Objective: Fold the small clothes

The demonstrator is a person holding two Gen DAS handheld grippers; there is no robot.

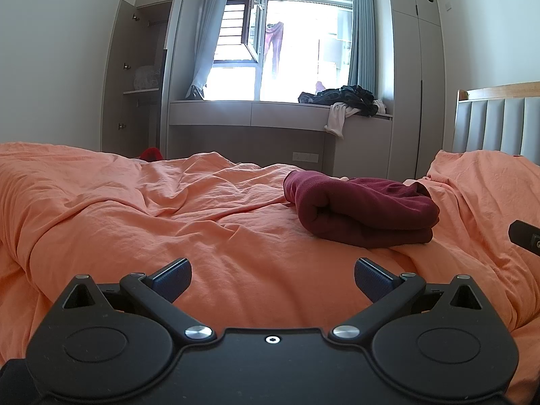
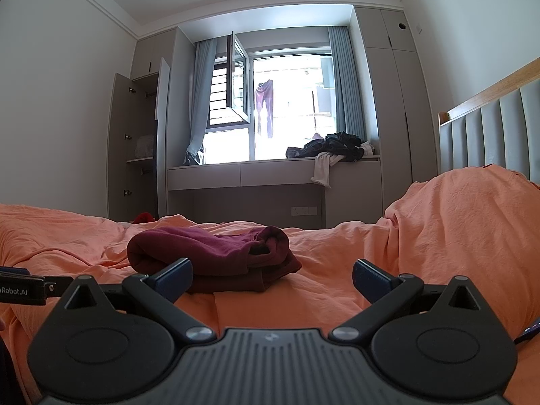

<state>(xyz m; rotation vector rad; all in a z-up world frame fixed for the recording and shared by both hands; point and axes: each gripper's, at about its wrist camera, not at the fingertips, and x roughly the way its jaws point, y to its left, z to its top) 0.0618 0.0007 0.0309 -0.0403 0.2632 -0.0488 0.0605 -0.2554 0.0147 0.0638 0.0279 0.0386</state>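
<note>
A dark red garment (image 1: 362, 212) lies folded in a thick bundle on the orange bed cover (image 1: 168, 209). In the left wrist view it sits ahead and to the right of my left gripper (image 1: 272, 278), which is open and empty, low over the cover. In the right wrist view the same garment (image 2: 216, 253) lies just ahead and left of my right gripper (image 2: 272, 278), also open and empty. The left fingertip (image 2: 175, 275) of the right gripper overlaps the garment's near edge in the view. Part of the other gripper shows at each view's edge.
A window seat (image 1: 280, 114) with a heap of dark and white clothes (image 1: 347, 99) stands behind the bed. An open wardrobe (image 1: 135, 84) is at the left, a padded headboard (image 1: 499, 121) at the right. A raised hump of cover (image 2: 465, 209) lies to the right.
</note>
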